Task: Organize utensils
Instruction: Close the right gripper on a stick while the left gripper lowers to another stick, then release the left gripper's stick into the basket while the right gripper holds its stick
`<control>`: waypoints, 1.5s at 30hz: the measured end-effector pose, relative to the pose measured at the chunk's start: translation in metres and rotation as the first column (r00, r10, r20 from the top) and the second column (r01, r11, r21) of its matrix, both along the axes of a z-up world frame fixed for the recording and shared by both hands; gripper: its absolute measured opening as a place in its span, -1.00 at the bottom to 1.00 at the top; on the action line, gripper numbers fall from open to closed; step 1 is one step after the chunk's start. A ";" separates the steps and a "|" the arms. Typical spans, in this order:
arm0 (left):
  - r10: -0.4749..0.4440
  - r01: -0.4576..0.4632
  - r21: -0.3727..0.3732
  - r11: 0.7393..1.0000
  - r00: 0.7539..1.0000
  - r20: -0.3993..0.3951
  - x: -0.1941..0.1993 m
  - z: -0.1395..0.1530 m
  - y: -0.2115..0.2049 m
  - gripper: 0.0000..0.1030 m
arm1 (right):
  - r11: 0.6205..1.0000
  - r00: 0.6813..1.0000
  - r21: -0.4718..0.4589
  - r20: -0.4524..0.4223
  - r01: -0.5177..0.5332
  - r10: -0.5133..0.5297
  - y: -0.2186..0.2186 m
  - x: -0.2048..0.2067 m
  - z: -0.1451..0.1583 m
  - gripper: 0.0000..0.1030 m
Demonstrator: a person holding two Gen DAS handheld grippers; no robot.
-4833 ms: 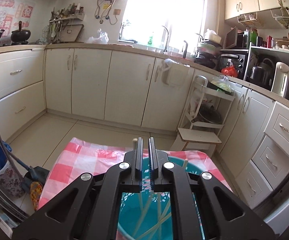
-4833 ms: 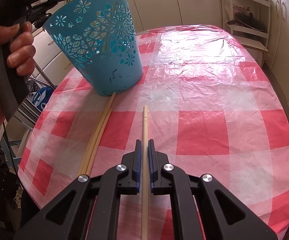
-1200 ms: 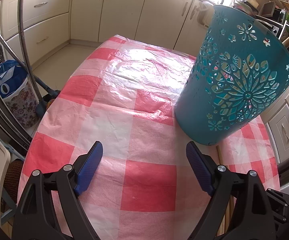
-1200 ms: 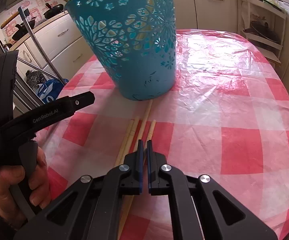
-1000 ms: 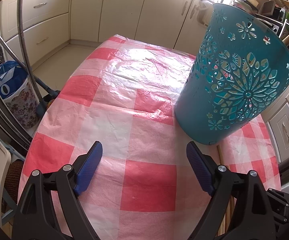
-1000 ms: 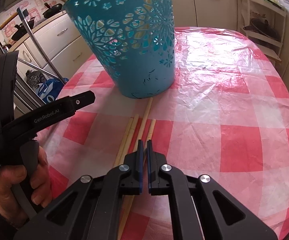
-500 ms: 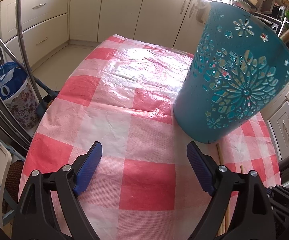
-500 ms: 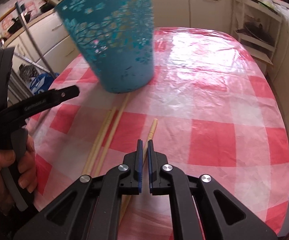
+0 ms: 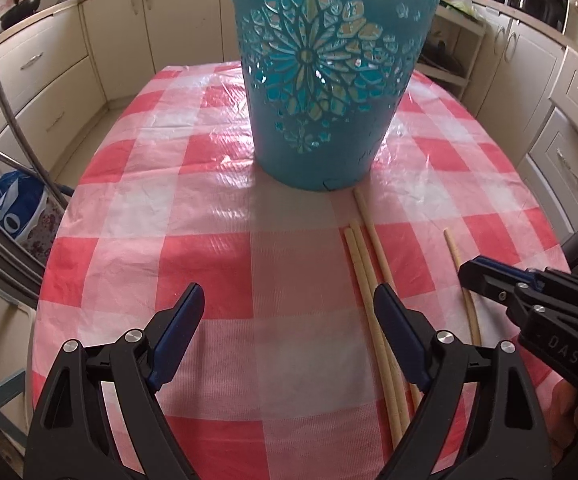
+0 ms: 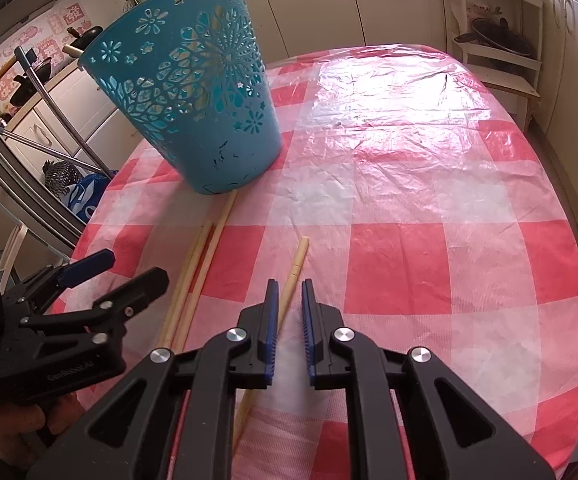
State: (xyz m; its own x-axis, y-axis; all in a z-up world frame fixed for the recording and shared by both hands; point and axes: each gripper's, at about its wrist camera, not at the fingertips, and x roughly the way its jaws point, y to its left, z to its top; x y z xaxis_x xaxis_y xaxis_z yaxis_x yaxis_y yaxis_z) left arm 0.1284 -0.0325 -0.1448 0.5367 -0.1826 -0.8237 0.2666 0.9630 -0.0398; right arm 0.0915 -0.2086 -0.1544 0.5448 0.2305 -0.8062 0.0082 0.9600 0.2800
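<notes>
Jaws that had been nearly shut on the right gripper [image 10: 287, 300] stood narrowly parted, a single chopstick [image 10: 294, 270] lying on the checked tablecloth [image 10: 429, 240] between its fingers, unheld. The left gripper [image 9: 289, 328] gaped wide, empty, just short of the teal basket [image 9: 325, 80]. 3 more chopsticks [image 9: 369, 276] lay just before the basket's base, 1 almost touching it. A skewed pinch could roll the round stick sideways on the slick plastic cloth.
</notes>
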 end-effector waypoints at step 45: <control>-0.157 0.183 -0.319 0.930 0.982 0.105 -0.008 0.096 0.041 -0.91 | 0.993 0.998 -0.103 0.028 -0.054 0.057 0.018 0.001 -0.002 -0.84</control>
